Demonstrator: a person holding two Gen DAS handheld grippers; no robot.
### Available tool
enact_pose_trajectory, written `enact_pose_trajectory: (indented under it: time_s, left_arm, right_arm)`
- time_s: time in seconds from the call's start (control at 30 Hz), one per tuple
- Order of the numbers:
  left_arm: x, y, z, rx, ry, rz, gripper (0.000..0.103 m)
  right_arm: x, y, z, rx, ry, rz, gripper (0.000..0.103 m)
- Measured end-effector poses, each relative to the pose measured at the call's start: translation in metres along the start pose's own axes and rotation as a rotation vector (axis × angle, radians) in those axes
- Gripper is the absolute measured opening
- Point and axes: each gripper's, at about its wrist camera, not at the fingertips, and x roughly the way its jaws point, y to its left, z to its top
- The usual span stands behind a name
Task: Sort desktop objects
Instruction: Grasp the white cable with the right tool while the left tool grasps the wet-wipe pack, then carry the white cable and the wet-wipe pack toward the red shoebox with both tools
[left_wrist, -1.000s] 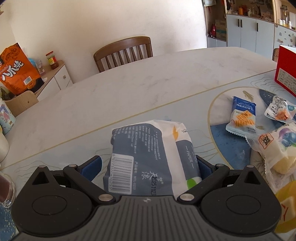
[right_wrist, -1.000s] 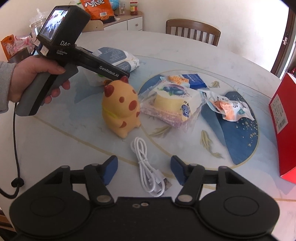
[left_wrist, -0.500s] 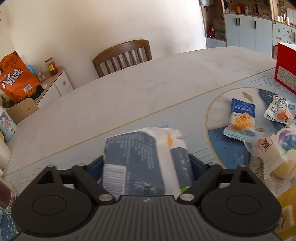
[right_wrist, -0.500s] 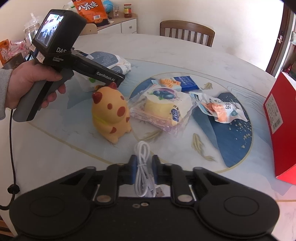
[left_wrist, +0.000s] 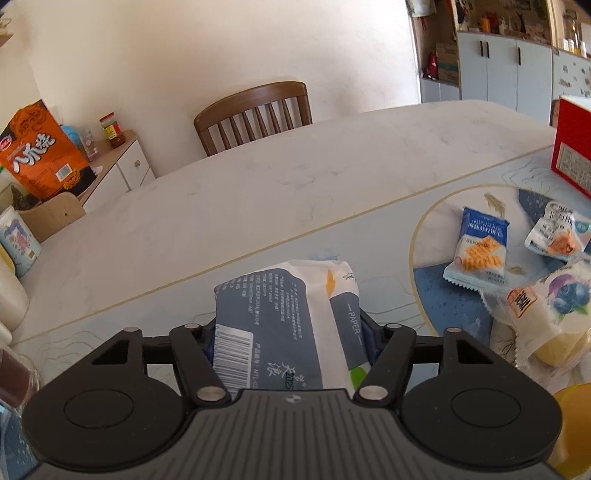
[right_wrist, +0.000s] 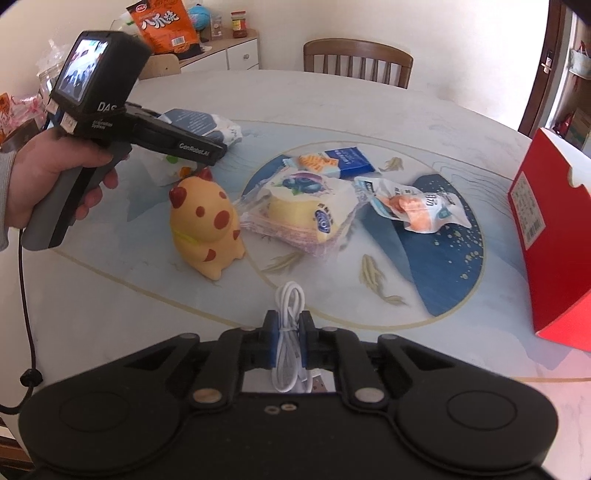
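The left gripper (left_wrist: 290, 328) has just been closing its blue-padded fingers on the soft grey-blue and white plastic pack of paper tissues (left_wrist: 284, 325); the pack fills the gap between them, both pads pressing its sides, its far end reaching toward 12 o'clock over the pale marble-patterned desk (left_wrist: 221, 206). The right gripper (right_wrist: 287, 334) is drawn nearly together, its fingers pinching the coiled white charging cable (right_wrist: 289, 332); one loop of the cable sticks out toward 12 o'clock and its plug end lies behind the pads, toward 6 o'clock.

The right wrist view alone shows the person's left hand (right_wrist: 44, 177) on the left gripper's handle at 9 o'clock, the yellow rubber animal toy with red spots (right_wrist: 207, 229) upright at about 11 o'clock from the cable, and the whole red cardboard box (right_wrist: 554, 236) standing at 3 o'clock. The left wrist view shows only a corner of that box and a yellow sliver of the toy at 4 o'clock.

Counted on the desk: three wrapped snacks, namely one blue cracker packet (left_wrist: 480, 251), one clear-wrapped blueberry cake (right_wrist: 314, 210) and one white packet with an orange filling (right_wrist: 413, 206); one tissue pack, one cable, one toy, one box. One brown wooden chair (left_wrist: 255, 114) stands at 12 o'clock beyond the desk.
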Motion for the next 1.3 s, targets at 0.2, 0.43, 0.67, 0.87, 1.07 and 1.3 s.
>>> enact_pose_trajectory:
  time_s: [0.2,0.43,0.67,0.87,1.07,1.3]
  left_arm:
    - [-0.016,0.005,0.001,-0.04,-0.022,0.0,0.065]
    - [-0.04,0.009,0.007,-0.076,-0.028,0.004,0.065]
    - [-0.072,-0.002,0.015,-0.063,-0.066,-0.043,0.065]
    - [-0.097,-0.018,0.024,-0.048,-0.099,-0.104,0.065]
    - [-0.117,-0.038,0.031,-0.026,-0.112,-0.171,0.065]
    - [-0.134,-0.065,0.039,0.011,-0.133,-0.233,0.065]
  right_arm:
    - [-0.013,-0.008,0.001,0.017,-0.021,-0.012,0.01]
    - [-0.028,-0.015,0.002,0.034,-0.039,-0.022,0.01]
    - [-0.045,-0.022,0.002,0.057,-0.06,-0.039,0.01]
    - [-0.063,-0.033,0.001,0.095,-0.083,-0.067,0.01]
    - [-0.077,-0.047,-0.002,0.126,-0.1,-0.086,0.01]
    - [-0.095,-0.066,-0.002,0.177,-0.119,-0.096,0.01]
